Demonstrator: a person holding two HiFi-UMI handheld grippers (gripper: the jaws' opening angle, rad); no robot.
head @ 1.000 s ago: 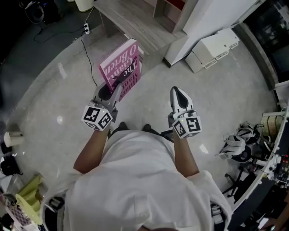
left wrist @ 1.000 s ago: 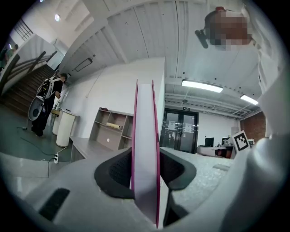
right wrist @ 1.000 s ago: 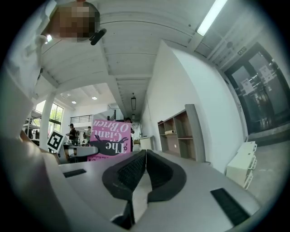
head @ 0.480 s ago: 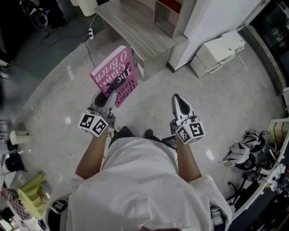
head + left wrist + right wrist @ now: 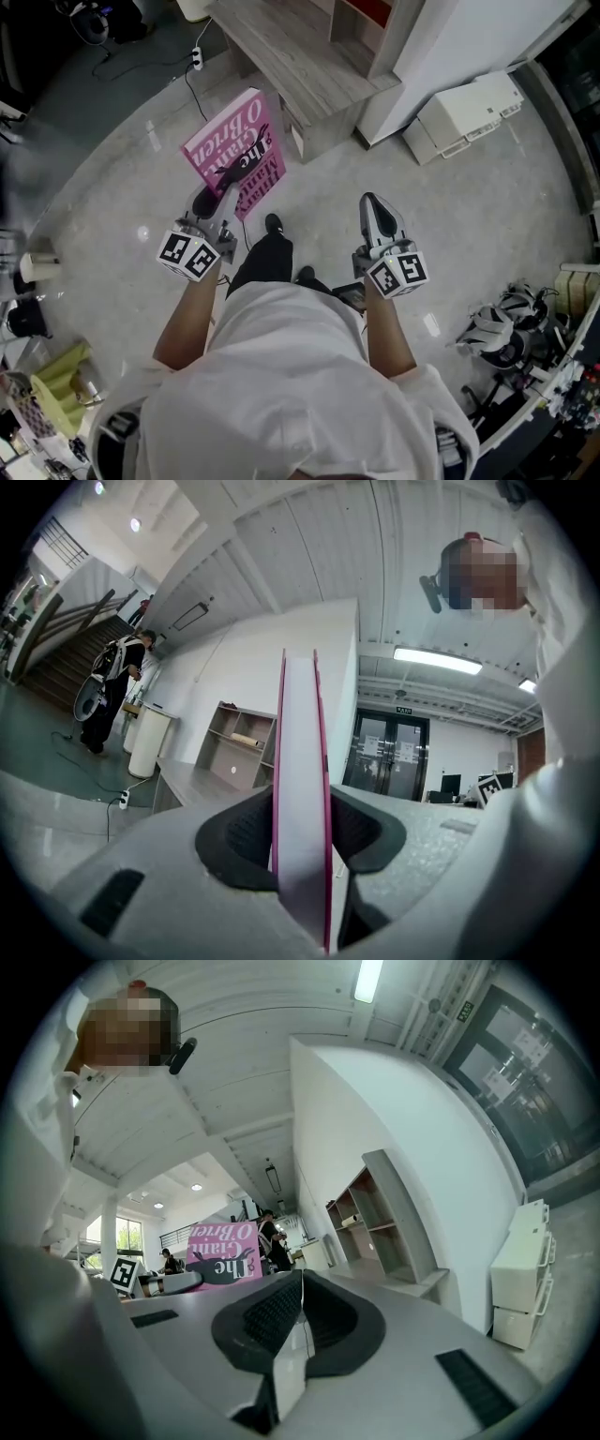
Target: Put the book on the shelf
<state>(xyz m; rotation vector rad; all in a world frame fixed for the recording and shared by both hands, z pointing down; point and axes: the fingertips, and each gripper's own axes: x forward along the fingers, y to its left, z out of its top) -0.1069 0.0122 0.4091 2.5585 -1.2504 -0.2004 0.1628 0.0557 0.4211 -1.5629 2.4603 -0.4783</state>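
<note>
Pink book [image 5: 246,127], cover "The Giant O'Brien", in left tool [image 5: 228,178]

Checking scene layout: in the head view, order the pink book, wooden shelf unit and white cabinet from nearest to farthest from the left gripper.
1. pink book, clamped in the left gripper.
2. wooden shelf unit, just ahead, beyond the book.
3. white cabinet, farther off to the right, by the wall.
</note>
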